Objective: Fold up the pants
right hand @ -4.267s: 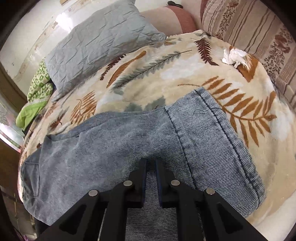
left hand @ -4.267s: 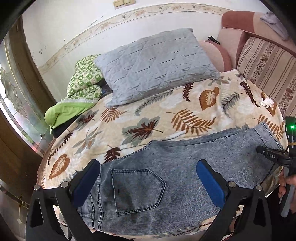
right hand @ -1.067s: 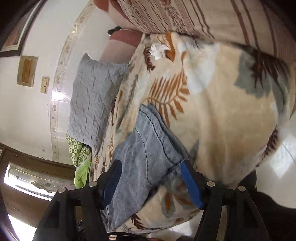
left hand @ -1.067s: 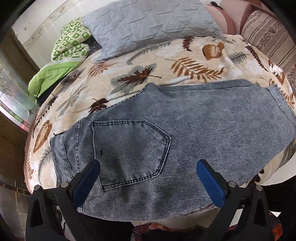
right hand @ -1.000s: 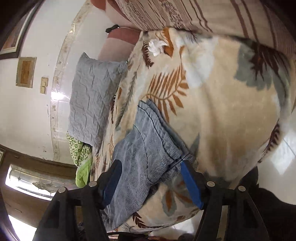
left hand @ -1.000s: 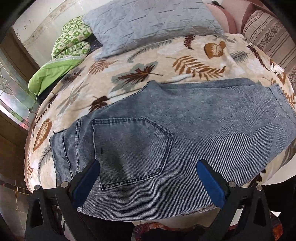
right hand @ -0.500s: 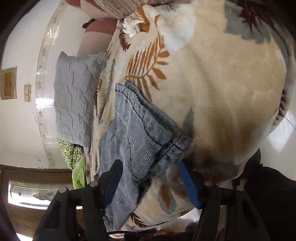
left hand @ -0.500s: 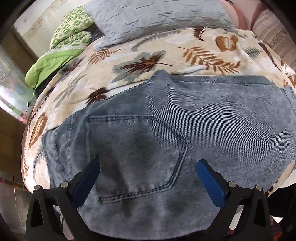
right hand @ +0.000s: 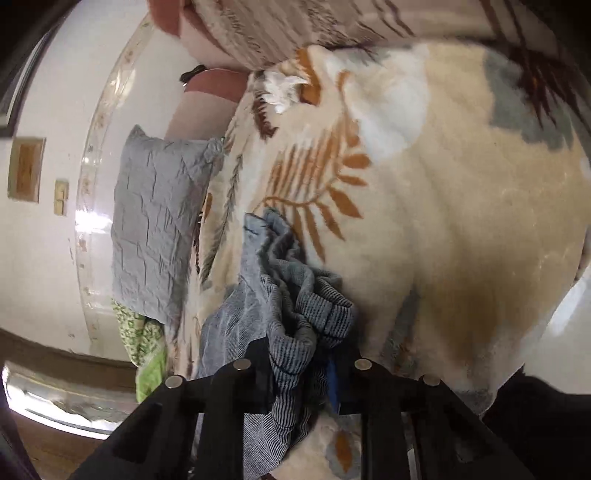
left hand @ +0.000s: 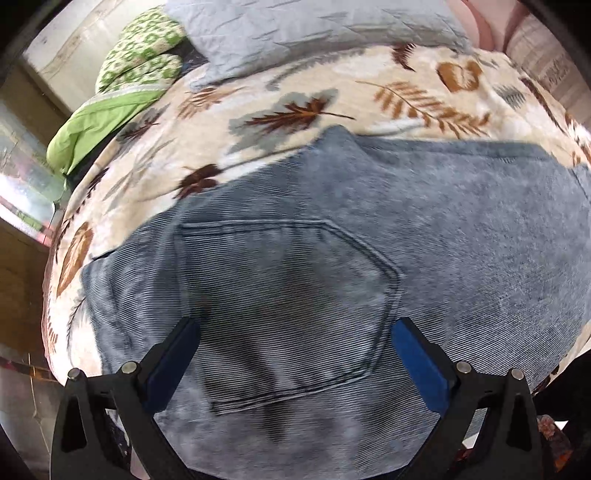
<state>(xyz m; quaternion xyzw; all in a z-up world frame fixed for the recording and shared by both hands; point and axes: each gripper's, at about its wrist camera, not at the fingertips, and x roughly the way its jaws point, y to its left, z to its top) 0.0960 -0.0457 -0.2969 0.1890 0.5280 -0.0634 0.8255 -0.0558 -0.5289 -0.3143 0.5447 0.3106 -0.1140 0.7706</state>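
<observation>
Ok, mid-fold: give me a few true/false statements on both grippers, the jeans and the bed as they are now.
1. The left gripper is open above the back pocket. True.
2. The right gripper is wide open and holds nothing. False: it is shut on bunched hem of the jeans.
3. The jeans lie on a leaf-print blanket. True.
4. The pillow is red. False: it is grey.

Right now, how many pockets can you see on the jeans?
1. A single back pocket shows on the jeans, lying between the open left tongs. The jeans look folded in half, so a second pocket may be hidden underneath.
</observation>
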